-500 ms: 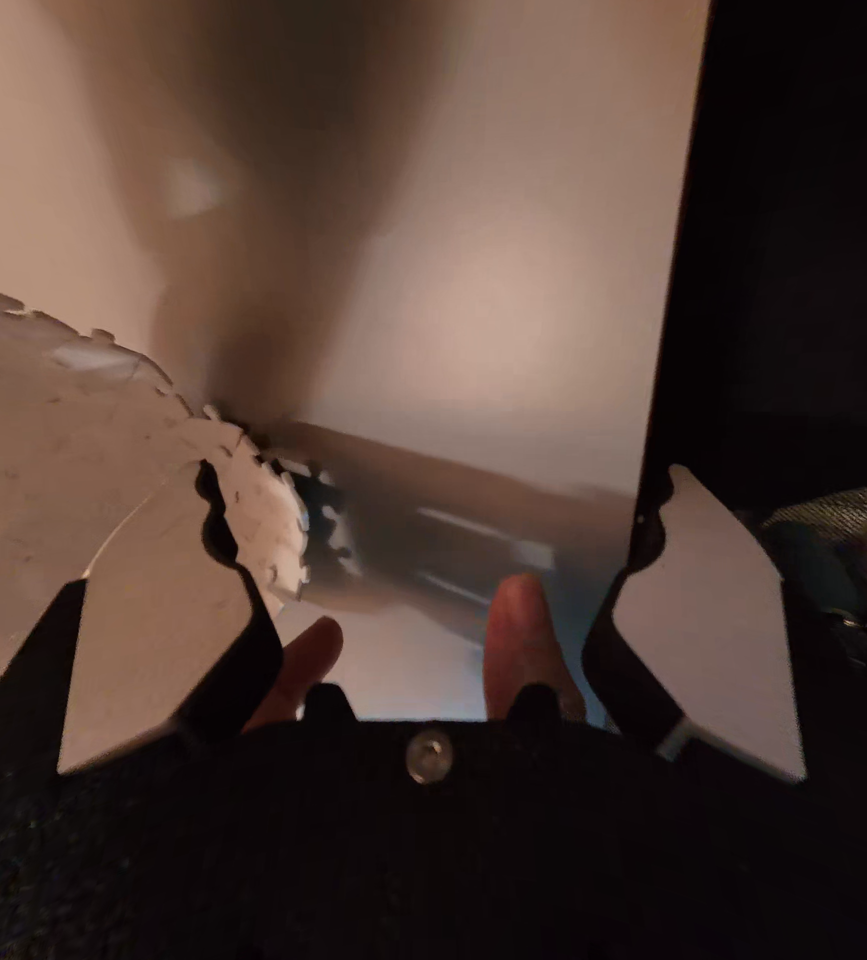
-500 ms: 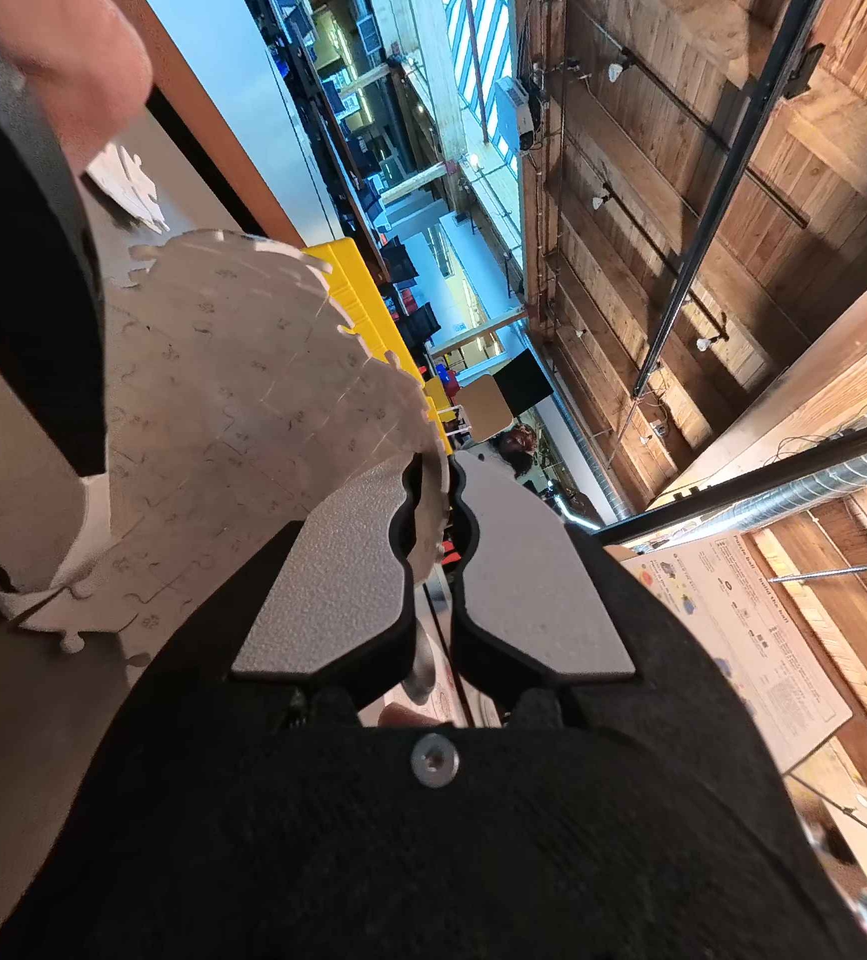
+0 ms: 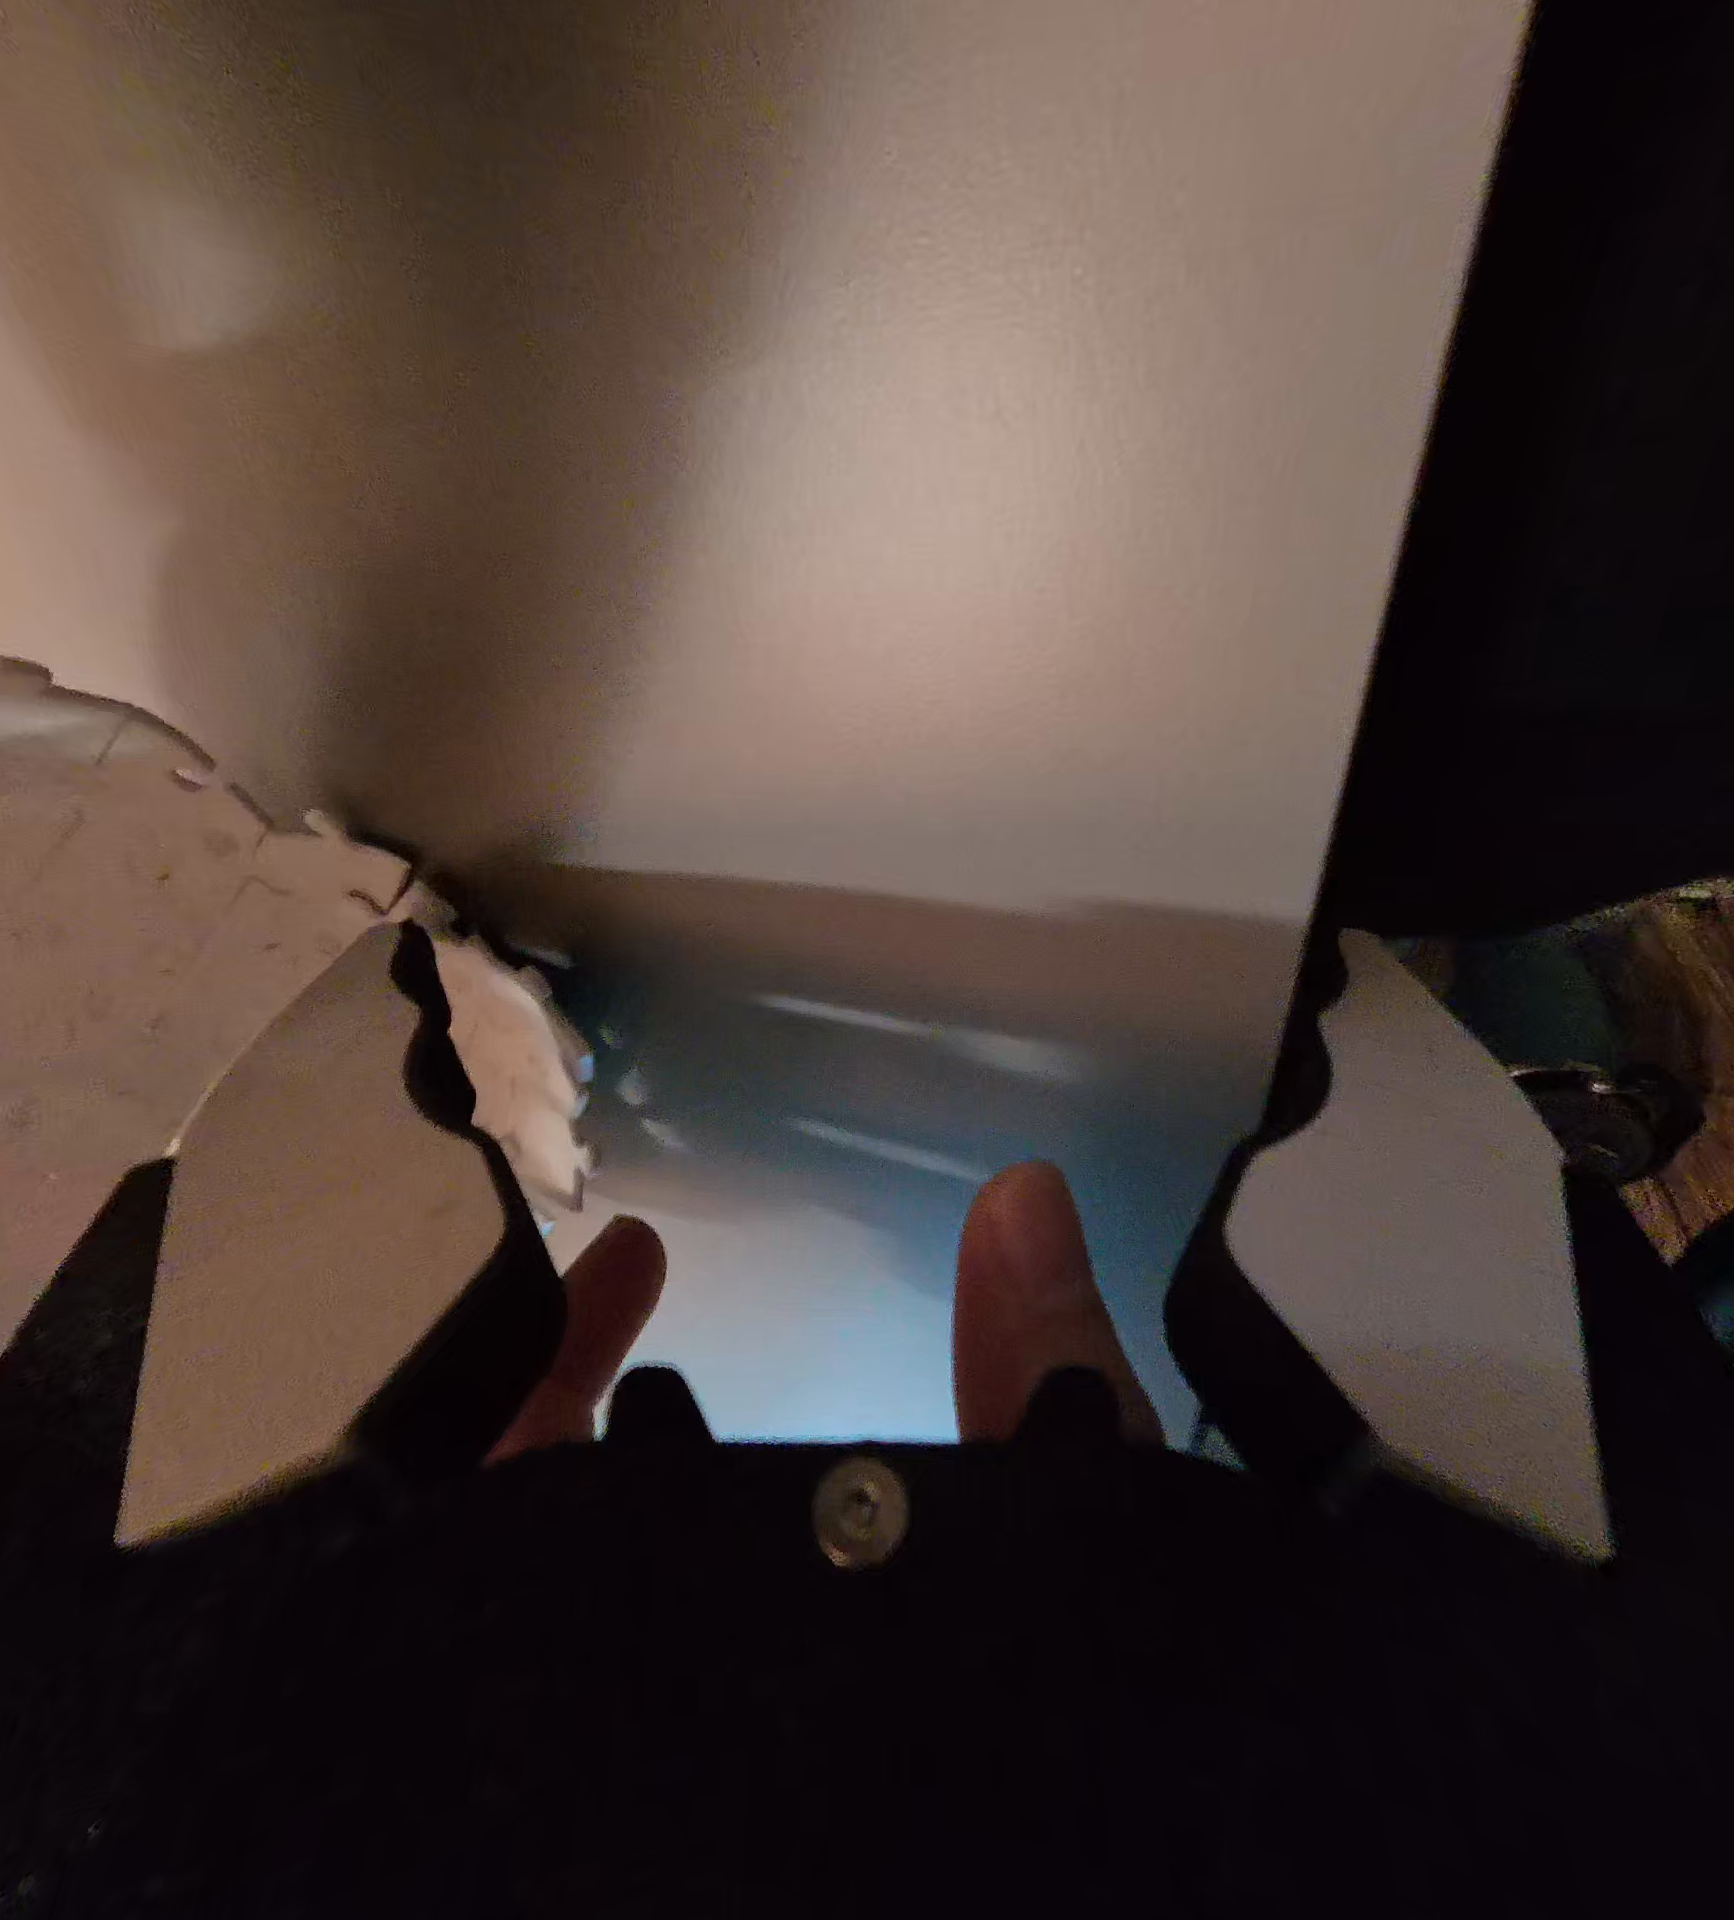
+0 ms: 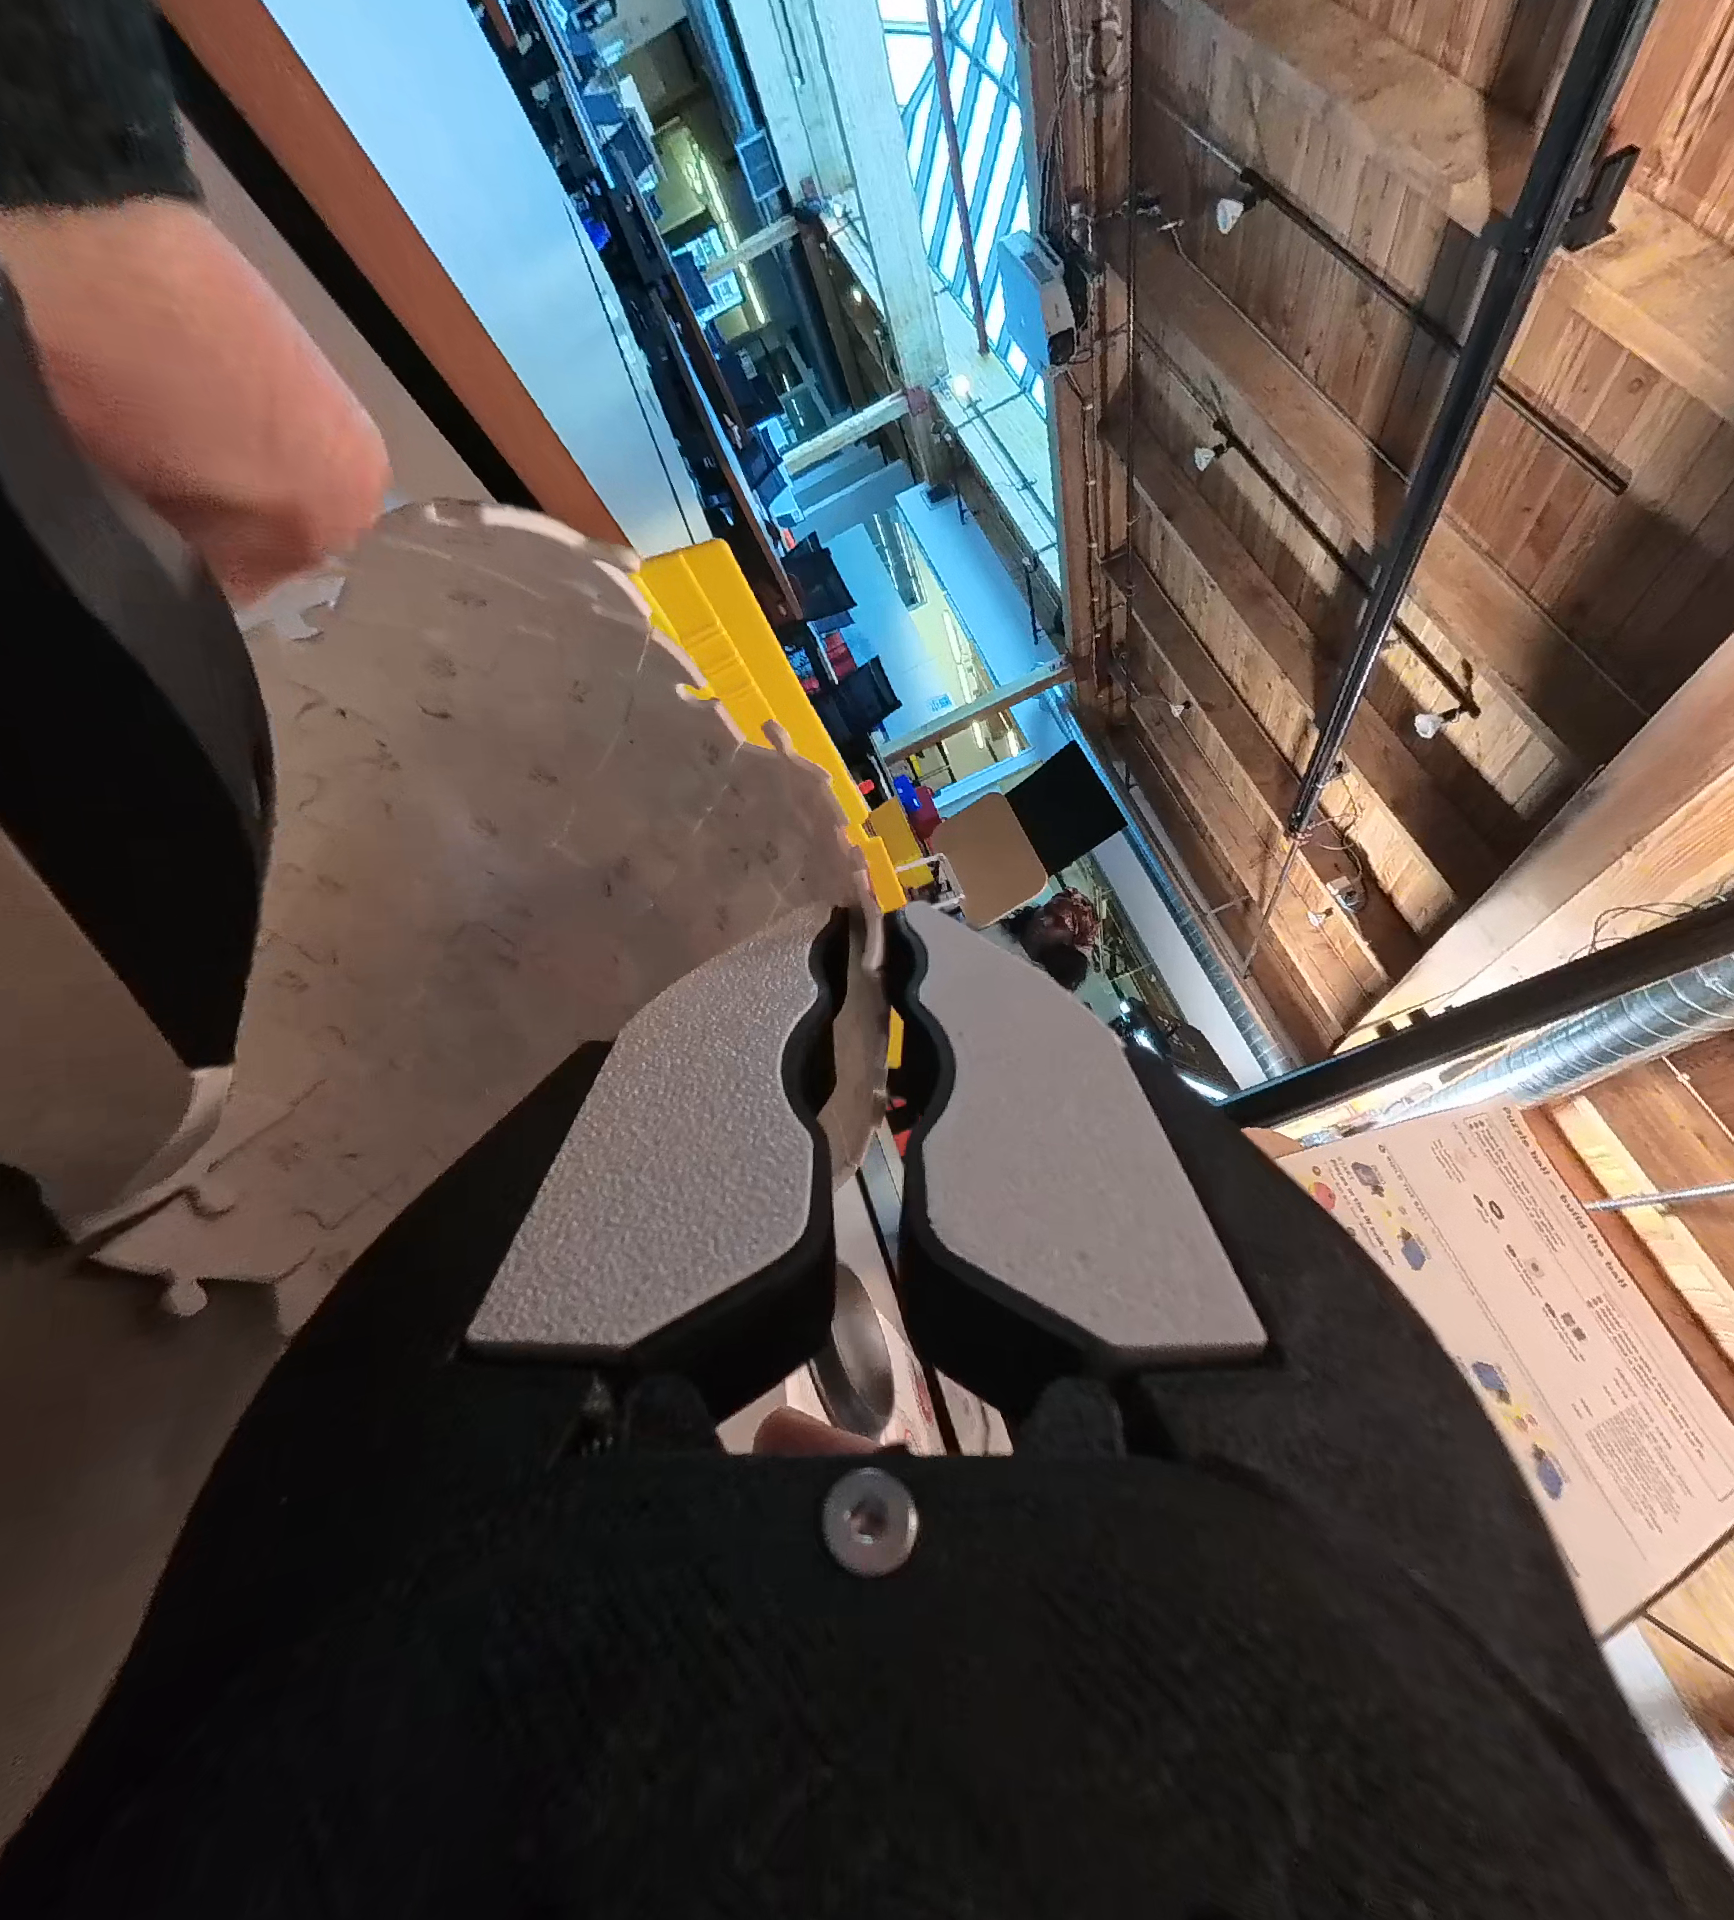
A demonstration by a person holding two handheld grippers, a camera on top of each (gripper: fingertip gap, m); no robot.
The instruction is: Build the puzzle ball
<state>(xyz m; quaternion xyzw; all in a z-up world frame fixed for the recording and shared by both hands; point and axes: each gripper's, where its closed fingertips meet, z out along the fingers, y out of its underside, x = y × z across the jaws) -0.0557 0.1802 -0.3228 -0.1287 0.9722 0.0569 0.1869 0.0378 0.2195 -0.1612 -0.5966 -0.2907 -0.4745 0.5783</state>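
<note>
Right gripper [image 4: 868, 1023] clamps puzzle shell [image 4: 489, 852] rim | left gripper [image 3: 868, 1049] agape | shell cropped

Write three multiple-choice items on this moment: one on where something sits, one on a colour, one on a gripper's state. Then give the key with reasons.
1. Where is the curved puzzle shell held by the right gripper?
A. at its toothed edge
B. at its centre
C. nowhere

2. What colour is the bin behind the shell?
A. green
B. yellow
C. red

3. What state is the left gripper in?
A. shut on a piece
B. shut on nothing
C. open

Key: 1 A, the edge sits between the closed jaws; 2 B, bright yellow plastic; 3 C, wide gap, nothing between the fingers.
</note>
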